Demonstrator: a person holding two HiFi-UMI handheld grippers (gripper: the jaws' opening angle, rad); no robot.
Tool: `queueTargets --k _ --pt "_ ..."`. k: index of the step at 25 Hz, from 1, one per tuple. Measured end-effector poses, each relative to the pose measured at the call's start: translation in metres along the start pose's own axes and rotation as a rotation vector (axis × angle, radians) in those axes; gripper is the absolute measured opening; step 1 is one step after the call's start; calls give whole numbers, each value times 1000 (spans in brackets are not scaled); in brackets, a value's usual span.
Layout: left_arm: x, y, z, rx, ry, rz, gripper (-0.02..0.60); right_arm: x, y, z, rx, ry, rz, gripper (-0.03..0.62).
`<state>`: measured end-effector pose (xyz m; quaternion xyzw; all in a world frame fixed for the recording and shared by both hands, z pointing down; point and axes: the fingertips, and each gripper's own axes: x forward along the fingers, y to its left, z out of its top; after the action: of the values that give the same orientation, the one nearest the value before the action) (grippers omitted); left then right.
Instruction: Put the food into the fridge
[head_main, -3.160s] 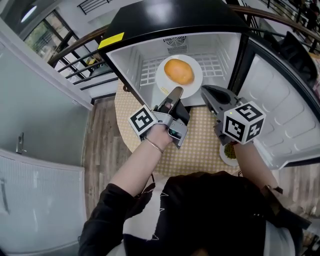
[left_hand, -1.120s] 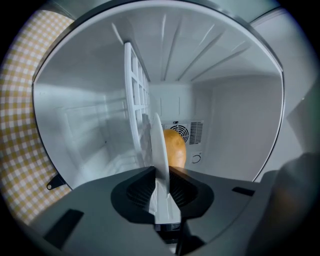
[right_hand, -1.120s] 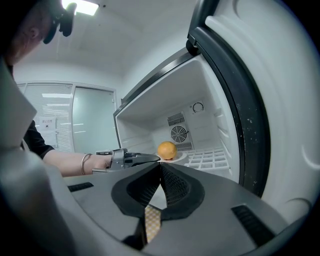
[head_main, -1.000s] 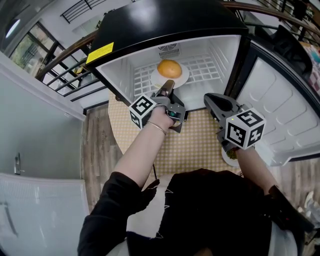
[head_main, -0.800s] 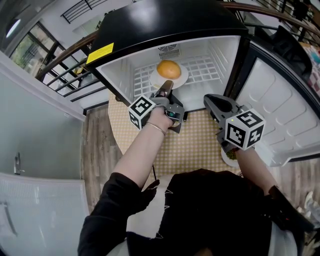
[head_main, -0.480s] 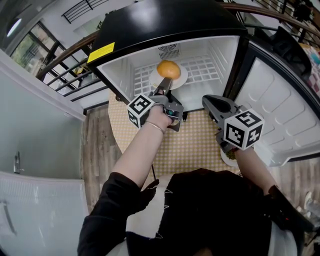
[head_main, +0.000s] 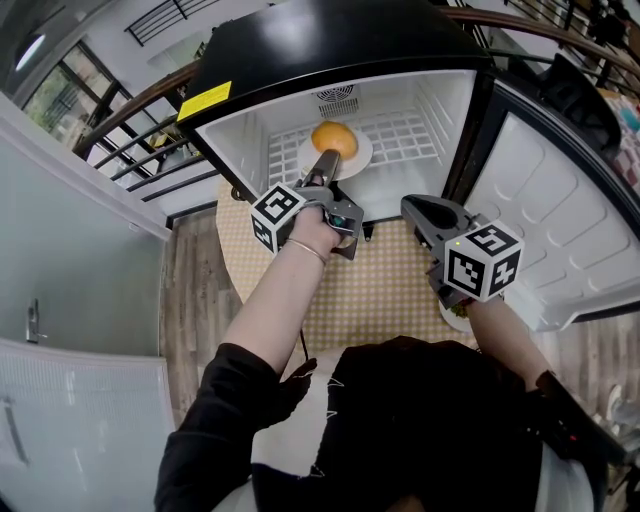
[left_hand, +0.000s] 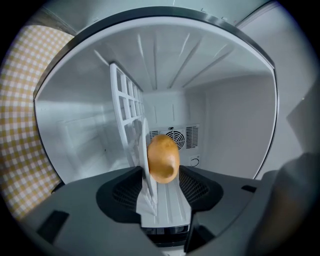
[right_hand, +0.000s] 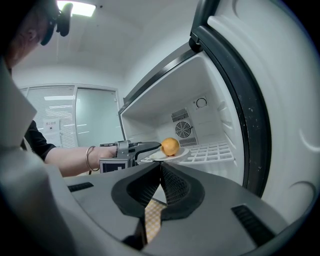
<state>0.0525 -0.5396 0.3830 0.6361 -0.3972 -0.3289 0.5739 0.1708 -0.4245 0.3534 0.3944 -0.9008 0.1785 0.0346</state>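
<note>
Two hand-held grippers before an open mini fridge (head_main: 430, 105) that stands on a checked bench (head_main: 385, 285). Left: the left gripper (head_main: 322, 168) reaches level into the cavity. Its jaws are apart, having just been opening, and the near rim of a white plate (head_main: 357, 156) lies loose between them. The plate rests on the wire shelf (head_main: 412, 135) and carries a round golden-brown food item (head_main: 334, 137). Right: the right gripper (head_main: 412, 208) is outside the fridge, above the bench, jaws together and empty, beside the open door (head_main: 560, 230).

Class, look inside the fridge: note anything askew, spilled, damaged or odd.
Nothing stands out: the bun sits on its plate, which rests level on the wire shelf; nothing looks spilled or broken.
</note>
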Motion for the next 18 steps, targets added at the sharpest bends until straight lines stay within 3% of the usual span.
queueTargets --k 18 --pt "-4 -2 3 132 11 92 314 -9 5 -4 50 -9 29 17"
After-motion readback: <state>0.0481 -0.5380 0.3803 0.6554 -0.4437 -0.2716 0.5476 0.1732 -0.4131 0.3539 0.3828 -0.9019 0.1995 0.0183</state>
